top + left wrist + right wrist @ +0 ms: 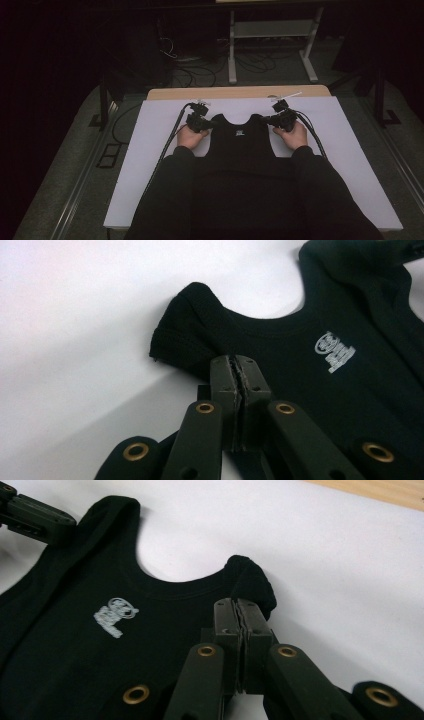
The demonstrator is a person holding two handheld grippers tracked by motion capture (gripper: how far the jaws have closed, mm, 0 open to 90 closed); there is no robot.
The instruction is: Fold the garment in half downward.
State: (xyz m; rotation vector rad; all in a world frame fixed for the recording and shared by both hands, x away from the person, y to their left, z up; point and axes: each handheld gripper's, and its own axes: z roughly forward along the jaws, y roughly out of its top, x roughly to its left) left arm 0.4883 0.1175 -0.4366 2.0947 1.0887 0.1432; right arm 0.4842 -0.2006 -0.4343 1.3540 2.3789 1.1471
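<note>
The left gripper has its two black jaws pressed together, and they pinch the fabric at the edge of the black sleeveless shirt, just under its left shoulder strap. The right gripper is closed in the same way on the shirt's edge under the other shoulder strap. In the high view the left gripper and the right gripper sit at the two top corners of the shirt, each held by a hand coming from below. The shirt lies flat on the white board, with the neck opening towards the far edge and a small white logo below the neck. The board covers the wooden table. Cables run from both grippers along the board
</note>
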